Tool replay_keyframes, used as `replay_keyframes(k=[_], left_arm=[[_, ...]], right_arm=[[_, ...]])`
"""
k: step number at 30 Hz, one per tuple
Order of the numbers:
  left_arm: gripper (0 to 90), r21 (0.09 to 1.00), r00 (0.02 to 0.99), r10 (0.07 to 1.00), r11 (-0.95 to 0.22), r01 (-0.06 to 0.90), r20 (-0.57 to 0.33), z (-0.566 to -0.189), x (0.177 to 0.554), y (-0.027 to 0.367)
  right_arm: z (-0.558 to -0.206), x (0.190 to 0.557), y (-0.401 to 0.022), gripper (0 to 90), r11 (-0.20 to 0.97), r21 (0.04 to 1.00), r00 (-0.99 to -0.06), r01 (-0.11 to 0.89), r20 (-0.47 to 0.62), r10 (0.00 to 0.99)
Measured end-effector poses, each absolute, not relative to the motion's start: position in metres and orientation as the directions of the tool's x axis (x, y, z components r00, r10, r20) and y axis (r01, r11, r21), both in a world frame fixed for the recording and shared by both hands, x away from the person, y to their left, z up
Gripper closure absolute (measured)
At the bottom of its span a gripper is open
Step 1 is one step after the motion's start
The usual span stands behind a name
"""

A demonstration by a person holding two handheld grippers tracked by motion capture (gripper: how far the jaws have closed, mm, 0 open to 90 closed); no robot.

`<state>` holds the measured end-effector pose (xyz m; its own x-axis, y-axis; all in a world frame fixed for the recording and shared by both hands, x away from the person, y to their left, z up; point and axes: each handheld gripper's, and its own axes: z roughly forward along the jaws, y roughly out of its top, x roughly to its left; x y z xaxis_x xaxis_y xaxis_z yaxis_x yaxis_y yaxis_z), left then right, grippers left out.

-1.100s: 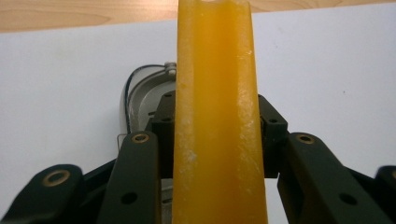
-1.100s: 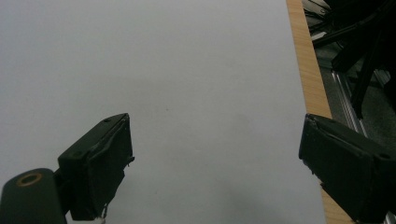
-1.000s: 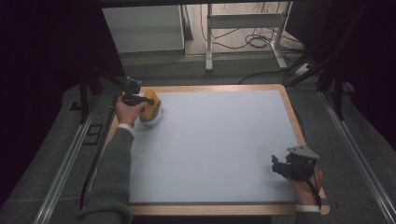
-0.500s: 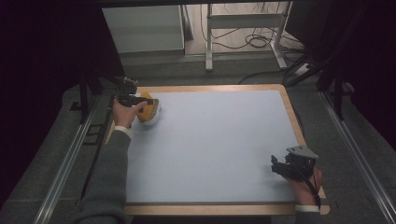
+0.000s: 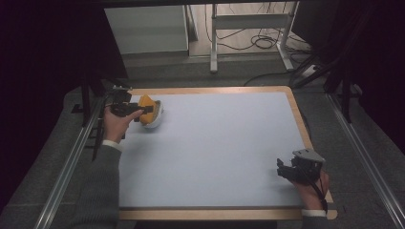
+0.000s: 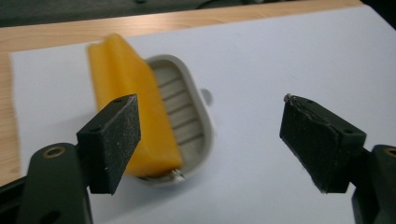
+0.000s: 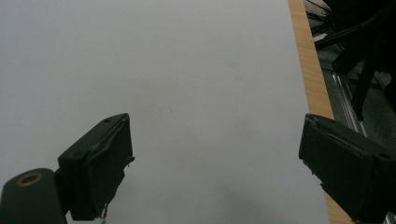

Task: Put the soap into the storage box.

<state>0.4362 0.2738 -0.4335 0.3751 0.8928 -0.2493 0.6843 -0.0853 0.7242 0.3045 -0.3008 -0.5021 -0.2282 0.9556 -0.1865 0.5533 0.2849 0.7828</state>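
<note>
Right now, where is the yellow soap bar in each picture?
High view: the yellow soap bar sits far left on the table, leaning in the white soap dish, beside the left gripper.
Left gripper view: upper left, behind the left jaw.
Right gripper view: not in it.
Shared landmark: the white mat.

White table mat (image 5: pixel 215 152), wooden rim (image 5: pixel 210 89), floor cables (image 5: pixel 258 43)
</note>
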Motion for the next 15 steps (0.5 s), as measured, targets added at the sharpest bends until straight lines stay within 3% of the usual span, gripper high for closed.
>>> replay_keyframes(k=[9, 15], left_arm=[[21.7, 0.766, 0.530, 0.813, -0.178, 0.618, -0.239, -0.441, 0.397, 0.260], [22.4, 0.771, 0.556, 0.796, -0.192, 0.608, -0.239, -0.462, 0.366, 0.252]], right_arm=[[-0.501, 0.304, -0.299, 9.9, 0.285, 0.785, -0.235, 0.550, -0.182, 0.955], [-0.502, 0.304, -0.299, 9.9, 0.288, 0.784, -0.237, 0.550, -0.184, 0.954]])
